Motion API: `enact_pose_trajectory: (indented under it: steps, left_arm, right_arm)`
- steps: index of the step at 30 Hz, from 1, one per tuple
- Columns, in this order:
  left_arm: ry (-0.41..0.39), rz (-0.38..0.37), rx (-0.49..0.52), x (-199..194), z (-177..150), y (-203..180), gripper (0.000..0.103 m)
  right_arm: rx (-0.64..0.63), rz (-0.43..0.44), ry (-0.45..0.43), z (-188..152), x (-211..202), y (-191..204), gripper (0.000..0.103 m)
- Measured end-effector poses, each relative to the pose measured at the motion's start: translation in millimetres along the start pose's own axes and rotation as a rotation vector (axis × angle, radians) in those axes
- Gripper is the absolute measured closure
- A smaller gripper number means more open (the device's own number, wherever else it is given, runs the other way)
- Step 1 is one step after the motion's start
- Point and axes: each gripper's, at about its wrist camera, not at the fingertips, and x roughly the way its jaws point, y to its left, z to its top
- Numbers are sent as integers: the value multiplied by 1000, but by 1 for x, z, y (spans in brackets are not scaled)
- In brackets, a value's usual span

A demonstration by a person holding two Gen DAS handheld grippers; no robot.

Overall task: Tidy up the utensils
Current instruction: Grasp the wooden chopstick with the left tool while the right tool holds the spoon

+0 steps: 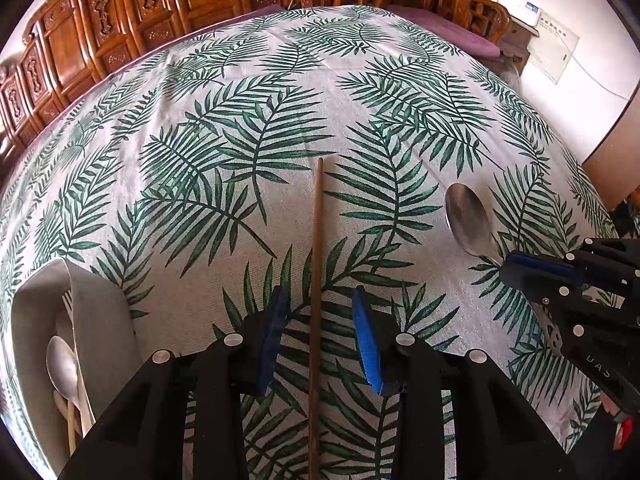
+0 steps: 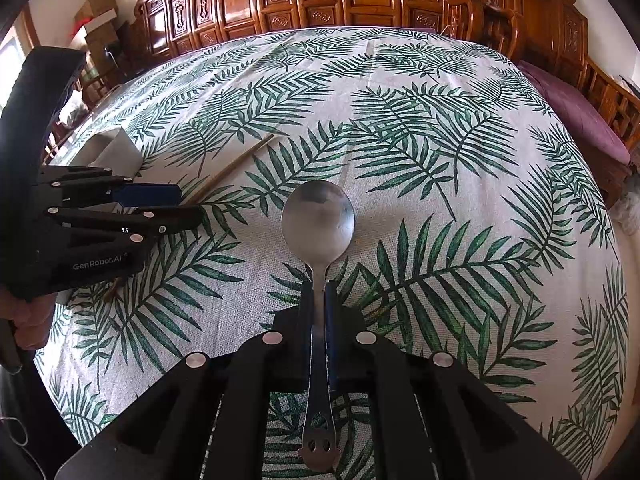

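Right tongs [image 2: 319, 292] pinched tight on the handle of a metal spoon [image 2: 318, 220], bowl pointing forward over the leaf-print cloth of the bench [image 2: 460, 208]. Left tongs [image 1: 320, 332] spread wide, blue pads [image 1: 370, 346] standing either side of a wooden chopstick [image 1: 317, 280] lying lengthwise on the cloth, not touching it. At far left of the left wrist view, a grey holder [image 1: 100, 308] already carrying a spoon, a fork and pale wooden utensils, well apart from the held spoon.
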Motion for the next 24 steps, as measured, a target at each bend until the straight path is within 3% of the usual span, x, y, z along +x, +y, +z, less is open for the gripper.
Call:
enact_pose_trajectory:
  steps: [5,11,24]
  left_arm:
    - [9,-9,-26,0,1,8,98]
    - [6,15,-22,-6,-6,6,98]
    - [-130,-2,-12,-75,-19,-2,99]
  right_arm:
    - [7,-2,2,0,0,-1,96]
    - [7,3,6,1,0,-1,96]
    - [10,-9,8,2,0,1,96]
